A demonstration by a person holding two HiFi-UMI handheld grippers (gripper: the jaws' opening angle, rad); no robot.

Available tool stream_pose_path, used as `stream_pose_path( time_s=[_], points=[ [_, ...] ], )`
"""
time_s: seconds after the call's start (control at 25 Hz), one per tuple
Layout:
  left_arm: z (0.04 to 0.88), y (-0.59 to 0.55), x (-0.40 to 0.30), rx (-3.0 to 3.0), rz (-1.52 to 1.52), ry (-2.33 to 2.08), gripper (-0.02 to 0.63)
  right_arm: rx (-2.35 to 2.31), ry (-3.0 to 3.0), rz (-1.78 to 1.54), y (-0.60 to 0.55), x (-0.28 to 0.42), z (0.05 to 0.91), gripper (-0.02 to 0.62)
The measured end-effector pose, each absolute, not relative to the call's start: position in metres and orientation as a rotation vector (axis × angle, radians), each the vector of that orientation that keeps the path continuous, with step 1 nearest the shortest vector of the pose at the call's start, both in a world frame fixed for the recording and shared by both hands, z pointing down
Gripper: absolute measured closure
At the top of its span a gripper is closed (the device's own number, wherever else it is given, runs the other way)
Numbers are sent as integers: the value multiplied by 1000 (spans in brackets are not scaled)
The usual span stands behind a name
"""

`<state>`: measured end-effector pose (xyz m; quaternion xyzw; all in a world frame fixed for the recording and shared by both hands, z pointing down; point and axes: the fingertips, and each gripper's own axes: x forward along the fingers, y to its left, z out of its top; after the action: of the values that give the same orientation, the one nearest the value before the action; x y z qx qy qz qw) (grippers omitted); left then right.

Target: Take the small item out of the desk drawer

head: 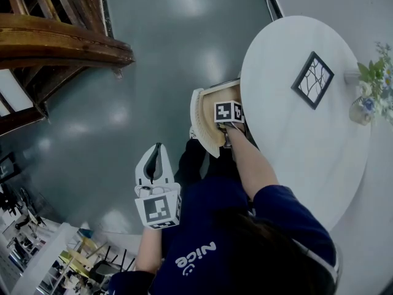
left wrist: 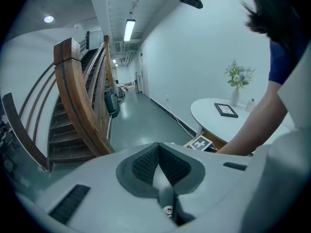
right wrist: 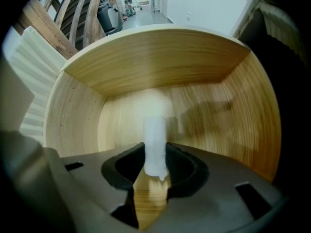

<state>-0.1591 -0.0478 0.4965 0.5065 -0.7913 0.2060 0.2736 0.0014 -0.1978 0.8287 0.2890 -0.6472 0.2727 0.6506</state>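
Observation:
The curved wooden drawer [head: 206, 112] stands pulled out from under the round white table [head: 288, 134]. My right gripper [right wrist: 155, 158] reaches down into the drawer [right wrist: 160, 57]; in the head view only its marker cube [head: 228, 111] shows. Its dark pads [right wrist: 180, 165] sit against both sides of a small white cylindrical item [right wrist: 155, 140], which stands up from the jaws above the drawer floor. My left gripper [head: 157, 147] hangs to the left over the floor, apart from the drawer. Its jaws are shut, with nothing between the pads [left wrist: 146, 164].
On the table lie a black-framed picture [head: 312, 79] and a small vase of flowers [head: 368, 100]. A wooden staircase with a curved handrail [head: 55, 42] rises at the upper left. The grey floor [head: 153, 54] lies between staircase and table.

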Motion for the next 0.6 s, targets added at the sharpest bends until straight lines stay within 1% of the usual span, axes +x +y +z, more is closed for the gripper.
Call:
stream_pose_path(
  time_s=[0.6],
  points=[
    [491, -45, -165, 1381, 528, -2142, 604, 541, -1533, 537, -179, -12, 812, 458]
  ],
)
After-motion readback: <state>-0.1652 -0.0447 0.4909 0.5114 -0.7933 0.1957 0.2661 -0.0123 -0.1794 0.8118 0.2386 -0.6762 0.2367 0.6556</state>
